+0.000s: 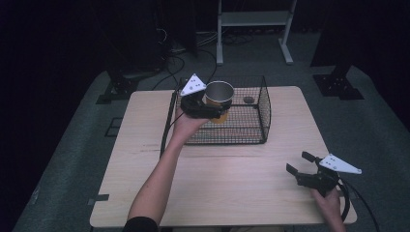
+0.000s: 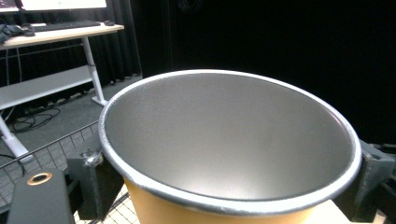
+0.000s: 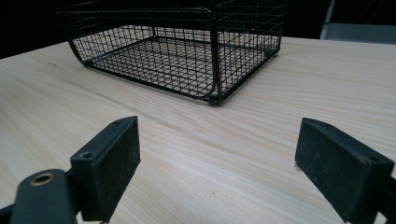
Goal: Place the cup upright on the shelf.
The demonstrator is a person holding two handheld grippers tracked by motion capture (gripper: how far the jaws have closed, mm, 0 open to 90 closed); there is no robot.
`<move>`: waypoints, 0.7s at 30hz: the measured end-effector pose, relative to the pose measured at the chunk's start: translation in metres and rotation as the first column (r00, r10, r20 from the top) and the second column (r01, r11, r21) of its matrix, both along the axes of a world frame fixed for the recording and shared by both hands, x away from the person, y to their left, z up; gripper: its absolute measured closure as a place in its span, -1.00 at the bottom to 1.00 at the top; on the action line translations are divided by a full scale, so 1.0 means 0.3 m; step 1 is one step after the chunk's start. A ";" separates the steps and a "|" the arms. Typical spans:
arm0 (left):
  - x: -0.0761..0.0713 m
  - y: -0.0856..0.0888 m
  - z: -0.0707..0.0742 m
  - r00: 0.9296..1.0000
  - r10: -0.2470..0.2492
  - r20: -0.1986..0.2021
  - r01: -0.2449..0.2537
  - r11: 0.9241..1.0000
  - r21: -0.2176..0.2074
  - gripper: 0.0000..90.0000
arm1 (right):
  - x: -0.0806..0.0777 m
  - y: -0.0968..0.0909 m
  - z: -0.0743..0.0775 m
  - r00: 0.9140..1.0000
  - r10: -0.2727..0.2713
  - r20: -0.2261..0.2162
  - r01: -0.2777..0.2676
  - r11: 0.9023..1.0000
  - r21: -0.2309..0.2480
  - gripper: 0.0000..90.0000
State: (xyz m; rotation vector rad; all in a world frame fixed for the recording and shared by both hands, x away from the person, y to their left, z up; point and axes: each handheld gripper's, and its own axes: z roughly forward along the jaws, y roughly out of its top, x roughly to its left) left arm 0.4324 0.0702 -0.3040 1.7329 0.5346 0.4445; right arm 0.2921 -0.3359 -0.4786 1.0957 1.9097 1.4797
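Observation:
An orange paper cup (image 1: 218, 96) with a silver inside is held over the left part of a black wire basket (image 1: 261, 126). My left gripper (image 1: 208, 109) is shut on the cup's wall, and in the left gripper view the cup (image 2: 224, 154) sits upright between the two jaws, its mouth open to the camera. My right gripper (image 1: 302, 163) rests near the table's front right corner, open and holding nothing. In the right gripper view its fingers (image 3: 112, 158) stand wide apart above the bare wood, facing the basket (image 3: 187, 60).
The wooden table (image 1: 232, 193) carries the basket at its far middle. A small dark round thing (image 1: 248, 100) lies on the basket floor at the back right. A white desk frame (image 1: 254, 21) and cables stand on the floor behind the table.

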 end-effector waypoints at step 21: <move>0.146 -0.034 -0.017 0.999 -0.018 -0.034 0.018 1.000 -0.003 -0.72 | 0.001 0.000 0.000 1.000 0.003 -0.005 -0.003 1.000 -0.002 -0.71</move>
